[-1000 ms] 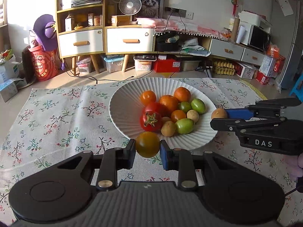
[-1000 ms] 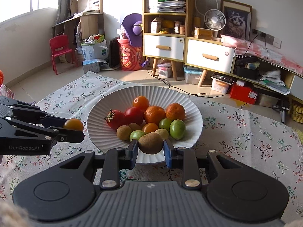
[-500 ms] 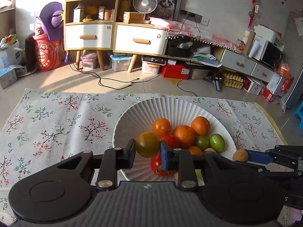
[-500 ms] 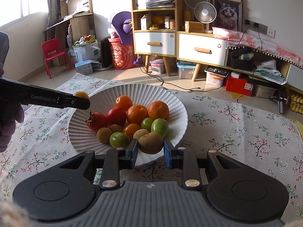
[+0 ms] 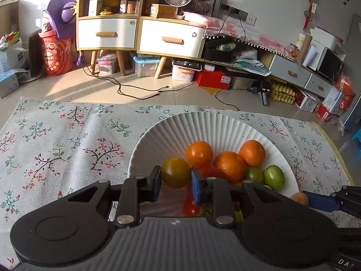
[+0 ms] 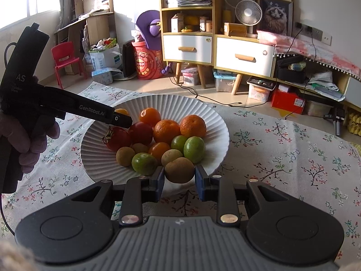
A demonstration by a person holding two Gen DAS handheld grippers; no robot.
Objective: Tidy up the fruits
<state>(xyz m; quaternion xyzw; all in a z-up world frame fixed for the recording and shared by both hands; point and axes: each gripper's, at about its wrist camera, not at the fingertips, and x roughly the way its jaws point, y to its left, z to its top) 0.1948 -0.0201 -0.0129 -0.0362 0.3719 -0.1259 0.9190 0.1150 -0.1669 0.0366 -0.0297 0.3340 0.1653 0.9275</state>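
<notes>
Left wrist view: our left gripper (image 5: pixel 176 177) pinches a yellow-green tomato (image 5: pixel 176 172) between its pads, one on each flank at the widest part, and holds it over the near-left part of the ribbed white plate (image 5: pixel 180 124). We judge the tomato light, smooth-skinned and a little yielding, so it could slip or bruise under a hard squeeze. A hold across the middle, as here, looks right; pressure should be only enough to stop it rolling out.

Beyond it in the plate lie three mandarins (image 5: pixel 230 166), red tomatoes (image 5: pixel 190 205) partly hidden by the gripper, and small green fruits (image 5: pixel 274 177). The round fruit rolls easily, so anything set down wants a hollow between neighbours or the sloping wall of the plate.

In the right wrist view our right gripper (image 6: pixel 179 177) is closed on a brown kiwi-like fruit (image 6: pixel 179 170) at the near rim of the plate, gripped across its short axis. We judge it firmer and rougher than the tomato, so less likely to slip, though still soft if ripe. We cannot tell whether it touches the plate.

The plate sits on a floral tablecloth (image 6: pixel 282 153).
</notes>
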